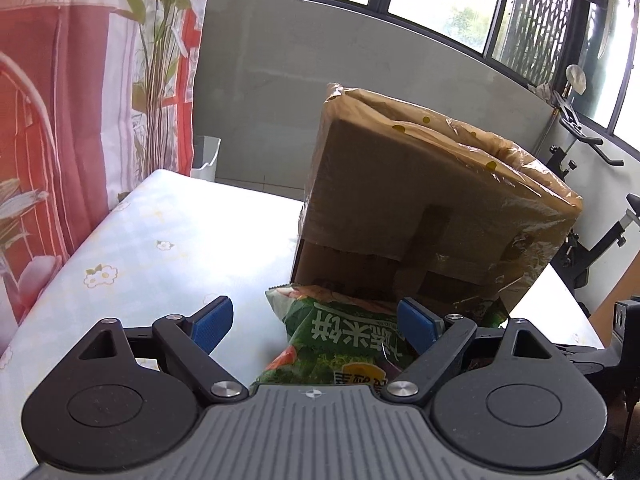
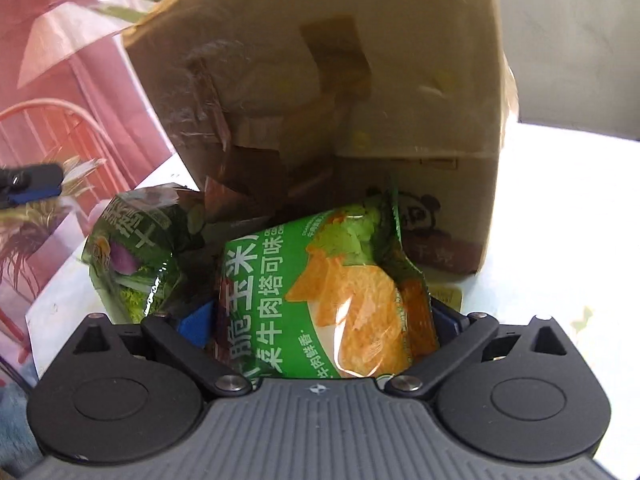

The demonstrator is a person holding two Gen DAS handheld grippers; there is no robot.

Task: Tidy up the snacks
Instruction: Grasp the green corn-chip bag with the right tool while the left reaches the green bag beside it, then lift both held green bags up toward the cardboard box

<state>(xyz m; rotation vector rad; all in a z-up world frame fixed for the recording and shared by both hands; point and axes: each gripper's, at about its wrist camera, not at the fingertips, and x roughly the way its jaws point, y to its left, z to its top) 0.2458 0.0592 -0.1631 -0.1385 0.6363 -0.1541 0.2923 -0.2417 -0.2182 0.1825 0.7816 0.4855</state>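
Note:
A tape-wrapped cardboard box point(image 1: 420, 200) point(image 2: 320, 80) stands tilted on the cloth-covered table point(image 1: 160, 240), its lower edge over the snack bags. A dark green snack bag point(image 1: 344, 340) point(image 2: 132, 256) lies between the fingers of my left gripper point(image 1: 315, 325), close to the right pad and well clear of the left one; this gripper is open. A bright green corn-chip bag point(image 2: 320, 300) fills the gap of my right gripper point(image 2: 320, 318), whose jaws stand wide and do not squeeze it. Its right pad is mostly hidden by the bag.
A red and pink curtain point(image 1: 60, 120) hangs along the table's left side, with a white bin point(image 1: 206, 156) behind the far corner. An exercise bike point(image 1: 580, 152) stands at the right under the windows. A yellow packet point(image 2: 448, 294) peeks out beside the corn-chip bag.

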